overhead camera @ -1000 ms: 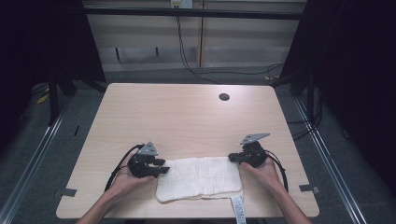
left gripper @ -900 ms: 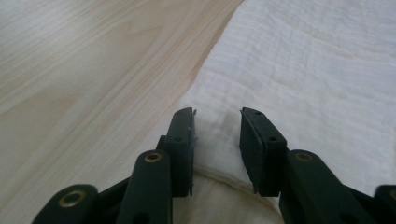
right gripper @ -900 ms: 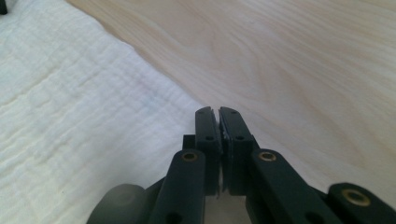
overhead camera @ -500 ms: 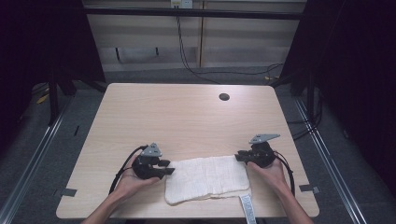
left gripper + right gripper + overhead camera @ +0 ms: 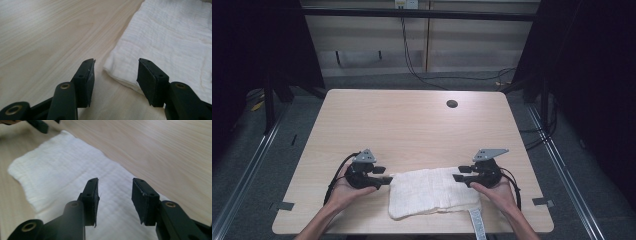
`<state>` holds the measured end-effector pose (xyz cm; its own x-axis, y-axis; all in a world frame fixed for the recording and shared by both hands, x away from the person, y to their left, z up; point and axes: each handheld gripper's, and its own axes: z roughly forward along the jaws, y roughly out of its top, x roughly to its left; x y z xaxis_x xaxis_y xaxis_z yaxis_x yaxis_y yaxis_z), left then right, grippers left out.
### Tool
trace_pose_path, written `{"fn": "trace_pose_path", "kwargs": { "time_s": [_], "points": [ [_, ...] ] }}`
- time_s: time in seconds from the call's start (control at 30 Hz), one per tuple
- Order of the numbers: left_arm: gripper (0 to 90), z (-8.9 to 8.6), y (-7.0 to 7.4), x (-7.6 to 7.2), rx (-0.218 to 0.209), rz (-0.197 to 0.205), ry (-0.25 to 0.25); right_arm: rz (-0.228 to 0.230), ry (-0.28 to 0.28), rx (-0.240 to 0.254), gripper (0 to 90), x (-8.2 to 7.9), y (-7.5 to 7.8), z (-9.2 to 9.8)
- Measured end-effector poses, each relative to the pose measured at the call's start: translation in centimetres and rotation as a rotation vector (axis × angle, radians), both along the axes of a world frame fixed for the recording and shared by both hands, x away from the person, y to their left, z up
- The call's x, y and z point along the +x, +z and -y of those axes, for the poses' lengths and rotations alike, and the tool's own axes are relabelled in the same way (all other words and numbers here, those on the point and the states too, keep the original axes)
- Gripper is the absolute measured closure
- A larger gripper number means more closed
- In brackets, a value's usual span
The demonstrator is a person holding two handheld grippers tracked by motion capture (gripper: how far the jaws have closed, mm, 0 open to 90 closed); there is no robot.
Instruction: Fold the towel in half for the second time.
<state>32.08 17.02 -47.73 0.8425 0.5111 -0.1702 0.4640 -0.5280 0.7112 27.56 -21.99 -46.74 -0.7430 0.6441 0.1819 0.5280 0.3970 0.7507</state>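
Folded white cloth (image 5: 432,192) lies flat near the front edge of a pale wooden table (image 5: 412,125), between the person's two hands. Going from largest to smallest: the table fills the middle of the high view, bare apart from the cloth and a small dark round hole (image 5: 452,104) near its far edge. The cloth is a thick, crinkled rectangle, with one layer's edge showing along its near side. A white strip (image 5: 477,227) hangs off the table front below the cloth's right end.

The left gripper (image 5: 383,176) rests just beside the cloth's left end, and in its own view the cloth corner (image 5: 111,66) sits ahead of the gap. Its jaws have just been opening and stand moderately wide, gripping nothing. The right gripper (image 5: 460,174) is over the cloth's right end. Its jaws have also just been opening and stand apart above the fabric (image 5: 75,177), with nothing pinched between them.

Judging from this, the cloth looks freshly released. The risk is that a jaw tip drags the loose top layer as a hand draws away, undoing the fold. A low, sideways pull would cause that.
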Motion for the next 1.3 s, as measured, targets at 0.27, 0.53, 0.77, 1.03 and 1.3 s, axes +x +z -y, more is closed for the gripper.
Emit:
{"fn": "trace_pose_path", "kwargs": {
  "time_s": [0.27,0.53,0.77,1.03,1.3],
  "points": [
    [54.0,1.1,1.0,2.9,-0.043,-0.008,0.003,0.000,0.071,0.011,55.2,-1.1,1.0,-3.5],
    [53.1,1.5,0.4,3.0,-0.057,-0.031,-0.039,-0.043,0.249,0.001,53.9,-1.8,1.5,-10.2],
    [49.8,-0.2,0.0,1.8,-0.026,-0.008,-0.006,-0.063,0.328,-0.015,54.6,-2.5,1.2,-14.0],
    [46.7,-0.1,-0.3,2.0,-0.022,-0.003,0.005,-0.095,0.355,-0.033,55.3,-2.7,-0.6,-16.2],
    [44.6,0.8,-1.0,2.0,0.008,-0.009,-0.006,-0.101,0.405,-0.084,57.5,-3.4,-2.3,-17.9]
  ]
}}
